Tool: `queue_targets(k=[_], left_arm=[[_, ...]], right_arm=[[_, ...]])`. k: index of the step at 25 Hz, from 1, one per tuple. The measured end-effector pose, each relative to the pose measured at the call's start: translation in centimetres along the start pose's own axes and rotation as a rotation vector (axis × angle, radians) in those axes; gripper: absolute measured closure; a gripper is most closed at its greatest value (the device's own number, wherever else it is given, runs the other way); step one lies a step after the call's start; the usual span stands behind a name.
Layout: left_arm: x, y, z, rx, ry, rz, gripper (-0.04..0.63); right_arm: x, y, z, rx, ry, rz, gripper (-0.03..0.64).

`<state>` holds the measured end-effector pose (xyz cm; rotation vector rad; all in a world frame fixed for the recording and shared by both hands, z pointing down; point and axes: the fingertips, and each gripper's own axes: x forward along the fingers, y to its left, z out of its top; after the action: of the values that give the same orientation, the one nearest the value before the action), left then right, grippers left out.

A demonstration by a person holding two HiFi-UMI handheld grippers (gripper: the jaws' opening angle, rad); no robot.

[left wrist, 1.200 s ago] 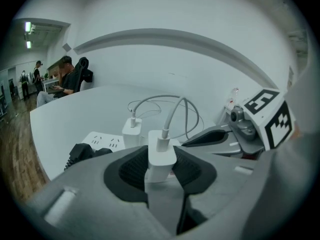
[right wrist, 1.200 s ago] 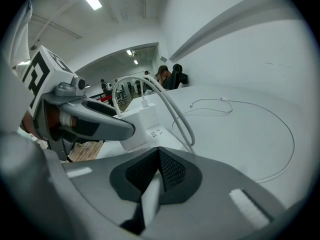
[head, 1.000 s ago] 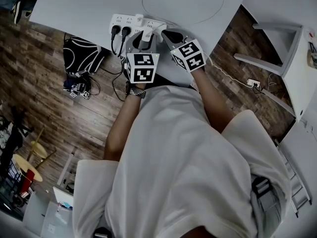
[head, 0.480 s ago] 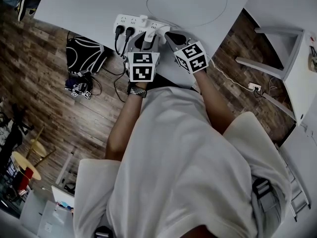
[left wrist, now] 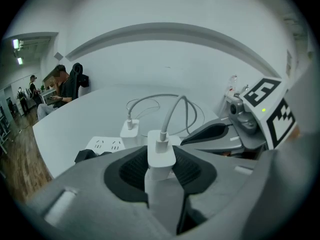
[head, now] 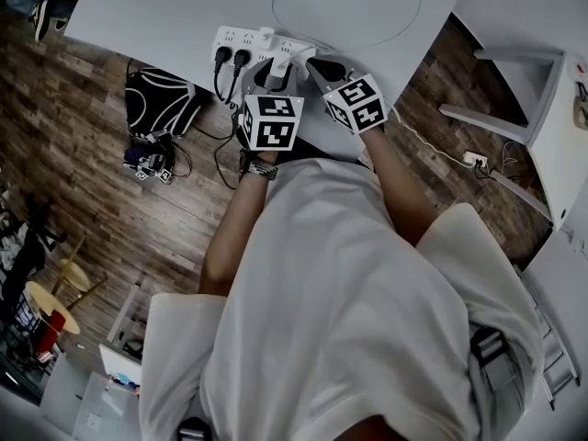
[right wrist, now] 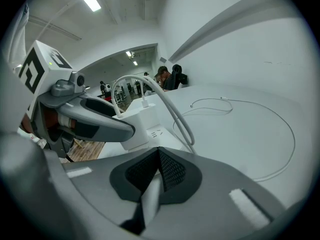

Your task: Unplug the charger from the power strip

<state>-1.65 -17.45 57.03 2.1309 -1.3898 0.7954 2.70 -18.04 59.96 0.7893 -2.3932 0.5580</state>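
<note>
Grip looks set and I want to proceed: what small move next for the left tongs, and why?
Probably pull the left tongs straight away from the white plastic power strip: they are clamped on the white block charger, which looks plugged in.

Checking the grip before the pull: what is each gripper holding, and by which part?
Left gripper clamps the white charger by its body's sides; right gripper is shut, empty.
</note>
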Motion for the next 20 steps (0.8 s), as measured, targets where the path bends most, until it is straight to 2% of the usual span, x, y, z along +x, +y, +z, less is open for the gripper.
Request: queue_targets(k=[5,11,14,20], left_arm=[[-0.06,0.08,-0.02,-0.01,0.005,-0.003,0.449],[0.07,0.18,0.01,-0.109,-0.013,-0.038,0.449],[-0.16,0.57,-0.2,-0.126,-0.015,-0.045,0.448],[-0.07,0.05,-0.02,-0.004,0.013,-0.017,0.449]], right_arm=[[0.02,0.11,0.01,0.003,-0.003,0.005,0.615],[-0.26,-0.29,-0.13,-0.001,0.001,0.004,0.615],[0.02,0.13,-0.07,-0.002,-0.005,0.004,0.615],[-0.01,0.04,-0.08,-0.011,-0.008,0.005,0.615]])
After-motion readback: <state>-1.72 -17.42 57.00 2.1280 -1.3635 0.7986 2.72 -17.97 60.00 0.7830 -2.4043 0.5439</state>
